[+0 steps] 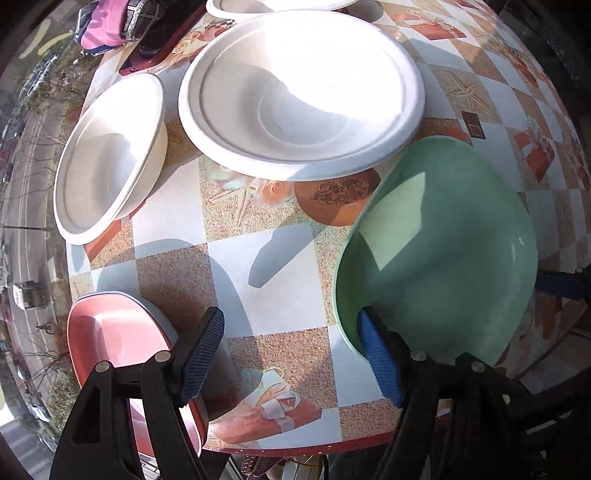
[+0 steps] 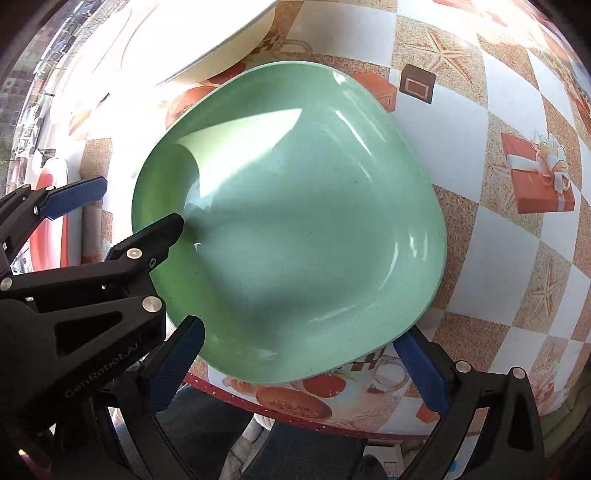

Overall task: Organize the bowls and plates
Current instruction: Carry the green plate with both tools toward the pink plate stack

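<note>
A green plate (image 1: 443,251) lies at the table's near right and fills the right wrist view (image 2: 295,221). My left gripper (image 1: 291,358) is open; its right finger (image 1: 380,362) rests inside the plate's near-left rim, its left finger (image 1: 201,354) over the table beside a pink plate (image 1: 110,343). My right gripper (image 2: 299,365) is open, its fingers spread at the green plate's near edge. Two white bowls (image 1: 299,88) (image 1: 107,155) stand further back. The left gripper also shows in the right wrist view (image 2: 122,210).
A checkered tablecloth (image 1: 258,280) with gift-box prints covers the round table. Another white dish (image 1: 258,5) sits at the far edge, pink and dark items (image 1: 110,22) at far left. The table's front edge (image 2: 295,410) is close.
</note>
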Demonstrator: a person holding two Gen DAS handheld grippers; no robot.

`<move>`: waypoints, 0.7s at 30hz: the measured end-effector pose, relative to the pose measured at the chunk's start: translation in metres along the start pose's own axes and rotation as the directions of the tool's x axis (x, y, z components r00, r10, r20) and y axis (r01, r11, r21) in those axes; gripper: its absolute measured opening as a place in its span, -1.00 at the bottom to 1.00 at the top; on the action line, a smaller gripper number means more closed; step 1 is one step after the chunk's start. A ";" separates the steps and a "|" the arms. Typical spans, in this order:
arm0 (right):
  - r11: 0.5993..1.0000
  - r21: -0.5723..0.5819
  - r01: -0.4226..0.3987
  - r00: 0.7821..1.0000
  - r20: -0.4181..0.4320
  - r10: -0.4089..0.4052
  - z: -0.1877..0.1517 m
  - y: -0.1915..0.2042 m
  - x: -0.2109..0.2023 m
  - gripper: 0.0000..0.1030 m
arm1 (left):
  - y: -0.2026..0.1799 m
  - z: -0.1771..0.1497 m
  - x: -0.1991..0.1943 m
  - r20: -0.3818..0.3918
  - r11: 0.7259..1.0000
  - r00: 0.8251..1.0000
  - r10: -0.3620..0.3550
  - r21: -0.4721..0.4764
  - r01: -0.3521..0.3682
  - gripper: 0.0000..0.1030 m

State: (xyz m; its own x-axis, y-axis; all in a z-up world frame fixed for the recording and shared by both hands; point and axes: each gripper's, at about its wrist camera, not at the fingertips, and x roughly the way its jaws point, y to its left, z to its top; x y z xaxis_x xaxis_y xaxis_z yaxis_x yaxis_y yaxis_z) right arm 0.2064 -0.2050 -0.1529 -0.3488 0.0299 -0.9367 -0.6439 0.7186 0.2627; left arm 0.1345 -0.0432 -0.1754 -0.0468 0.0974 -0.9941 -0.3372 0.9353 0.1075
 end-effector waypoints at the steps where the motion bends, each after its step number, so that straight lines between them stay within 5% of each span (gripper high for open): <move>1: 1.000 0.014 0.012 1.000 0.017 -0.012 0.000 -0.004 -0.007 0.98 | 0.005 -0.001 -0.001 0.000 1.000 1.000 -0.005 -0.011 0.005 0.51; 12: 0.976 0.022 0.219 0.974 0.060 -0.220 0.063 -0.024 -0.026 0.98 | 0.031 -0.036 0.006 -0.058 0.980 0.987 -0.148 -0.144 0.138 0.51; 16: 0.967 0.004 0.256 0.967 0.005 -0.256 0.045 -0.005 -0.010 0.98 | 0.027 -0.030 0.015 -0.079 0.978 0.984 -0.158 -0.147 0.146 0.51; 21: 0.975 0.058 0.213 0.975 -0.071 -0.209 0.018 0.014 0.002 0.98 | -0.002 -0.020 0.030 -0.066 0.984 0.988 -0.141 -0.117 0.132 0.51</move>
State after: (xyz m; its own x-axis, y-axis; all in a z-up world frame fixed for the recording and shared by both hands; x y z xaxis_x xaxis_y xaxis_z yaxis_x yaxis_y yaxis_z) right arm 0.2093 -0.1827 -0.1551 -0.2540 -0.1703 -0.9521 -0.6631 0.7473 0.0432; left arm 0.1151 -0.0486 -0.2056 -0.0611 -0.0578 -0.9965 -0.4477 0.8939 -0.0244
